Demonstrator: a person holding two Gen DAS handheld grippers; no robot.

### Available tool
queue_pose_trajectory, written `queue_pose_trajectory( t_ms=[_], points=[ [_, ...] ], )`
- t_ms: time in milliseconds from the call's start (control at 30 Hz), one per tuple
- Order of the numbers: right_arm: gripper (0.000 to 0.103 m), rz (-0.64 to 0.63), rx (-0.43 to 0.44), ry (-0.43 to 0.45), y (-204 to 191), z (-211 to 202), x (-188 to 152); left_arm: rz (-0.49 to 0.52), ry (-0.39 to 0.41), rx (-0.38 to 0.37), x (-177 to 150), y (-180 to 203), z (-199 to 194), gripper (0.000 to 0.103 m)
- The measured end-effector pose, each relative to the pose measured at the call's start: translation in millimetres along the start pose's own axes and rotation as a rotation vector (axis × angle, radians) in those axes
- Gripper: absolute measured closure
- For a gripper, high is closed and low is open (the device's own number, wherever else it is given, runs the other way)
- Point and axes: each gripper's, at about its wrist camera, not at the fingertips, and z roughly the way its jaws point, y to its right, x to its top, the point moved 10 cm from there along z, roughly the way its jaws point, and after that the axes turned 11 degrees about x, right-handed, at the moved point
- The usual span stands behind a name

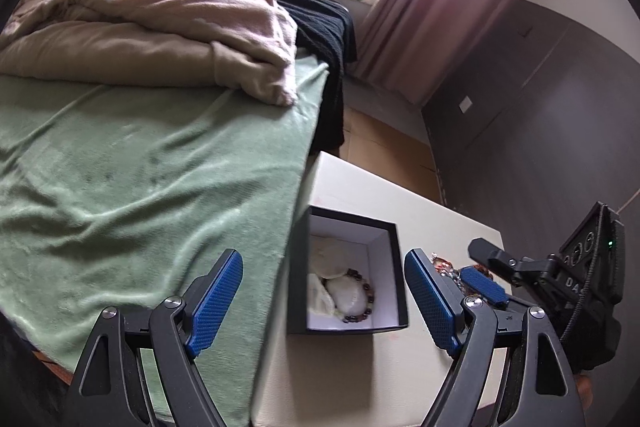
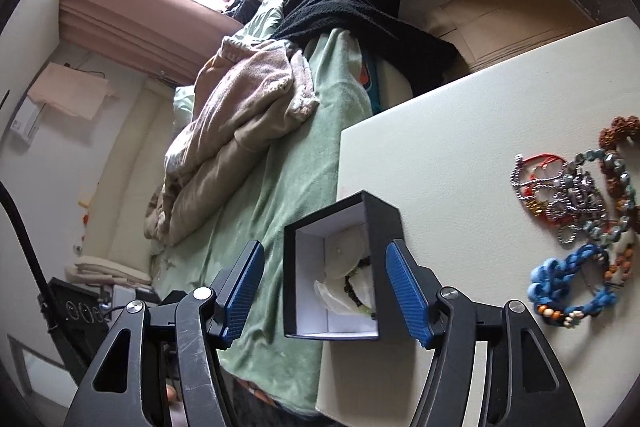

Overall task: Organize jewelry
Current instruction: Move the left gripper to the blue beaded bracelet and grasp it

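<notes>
An open black box (image 1: pixel 394 267) with a white lining stands on the white table (image 2: pixel 460 115) near its edge by the bed. Inside lie a dark-beaded bracelet (image 1: pixel 362 291) and white pouches (image 1: pixel 348 297). My left gripper (image 1: pixel 324 255) hovers over the box, open and empty. My right gripper (image 2: pixel 325 245) is also open, with the box (image 2: pixel 384 223) beyond its fingers and nothing pressed between the pads. A tangle of loose jewelry (image 2: pixel 580 203) and a blue braided bracelet (image 2: pixel 568 279) lie on the table to the right. The right gripper (image 1: pixel 480 267) appears in the left wrist view above that pile.
A bed with a green blanket (image 1: pixel 140 167) borders the table's left side, with a beige quilt (image 1: pixel 160 27) and a black knit (image 1: pixel 324 27) on it. A dark wardrobe (image 1: pixel 520 107) stands to the right, with wooden floor (image 1: pixel 384 147) between it and the bed.
</notes>
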Motion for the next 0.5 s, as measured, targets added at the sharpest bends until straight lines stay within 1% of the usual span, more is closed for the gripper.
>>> queue_pose_trajectory(
  t_ms=[167,267,500],
  points=[
    [0.039,-0.001,-0.027,0.048,15.8,-41.1,11.2,0.065,-0.017,-0.033,-10.0,41.4,9.1,0.020],
    [0.036,0.011,-0.046,0.073,29.2,-65.0,16.3,0.095,-0.024,-0.052,-15.1,65.7,14.7,0.020],
    [0.036,0.047,-0.103,0.088,64.2,-106.0,19.1,0.186,-0.037,-0.092,-31.4,121.0,27.0,0.020]
  ],
)
